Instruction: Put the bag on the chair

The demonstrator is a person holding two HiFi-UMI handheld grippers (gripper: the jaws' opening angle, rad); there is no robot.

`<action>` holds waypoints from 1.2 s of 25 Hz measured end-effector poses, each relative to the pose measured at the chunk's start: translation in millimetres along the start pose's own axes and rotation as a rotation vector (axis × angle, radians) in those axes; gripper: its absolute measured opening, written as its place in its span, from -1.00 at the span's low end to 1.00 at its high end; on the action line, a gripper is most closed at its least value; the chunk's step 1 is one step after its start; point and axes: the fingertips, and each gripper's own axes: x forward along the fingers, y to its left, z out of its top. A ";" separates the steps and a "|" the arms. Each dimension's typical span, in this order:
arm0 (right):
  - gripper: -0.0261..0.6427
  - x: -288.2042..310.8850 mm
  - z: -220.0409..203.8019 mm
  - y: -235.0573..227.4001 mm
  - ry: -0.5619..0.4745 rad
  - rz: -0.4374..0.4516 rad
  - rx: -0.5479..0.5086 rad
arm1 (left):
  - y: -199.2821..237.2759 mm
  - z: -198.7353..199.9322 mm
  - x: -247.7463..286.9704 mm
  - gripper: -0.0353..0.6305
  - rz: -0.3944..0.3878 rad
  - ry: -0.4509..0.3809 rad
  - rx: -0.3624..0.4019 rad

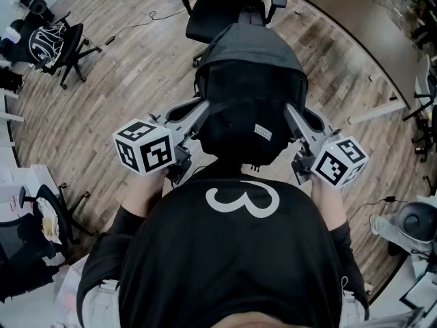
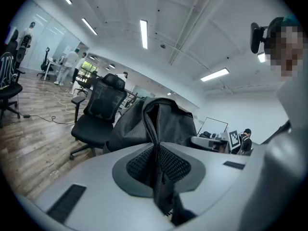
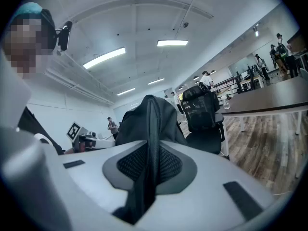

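The black backpack (image 1: 249,94) hangs in the air between the two grippers, in front of the person's chest and over the wooden floor (image 1: 116,80). It is just short of the black office chair (image 1: 222,5). Seen from the head view, its long axis runs straight away from the person toward that chair, and a small label faces up on the nearer, rounder end. Whether anything is inside it cannot be told.

The left gripper (image 1: 203,108) has its fingers nearly together, pinching a fold or strap of the bag's fabric on the bag's left side. The right gripper (image 1: 290,111) does the same on the right side.

The head view alone shows both marker cubes and the curved tabletop (image 1: 355,19) beyond the chair. The left gripper view shows the dark strip clamped between the mesh finger pads, with the bag rising behind them and the chair to its left. The right gripper view shows its own clamped strip, with the chair to the bag's right beside a brown tabletop. Only these two views show the ceiling lights and the distant people.
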 end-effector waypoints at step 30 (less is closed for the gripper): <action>-0.72 41.2 24.7 -17.4 -0.017 0.040 0.020 | 25.8 31.6 14.9 -0.75 0.036 -0.040 0.017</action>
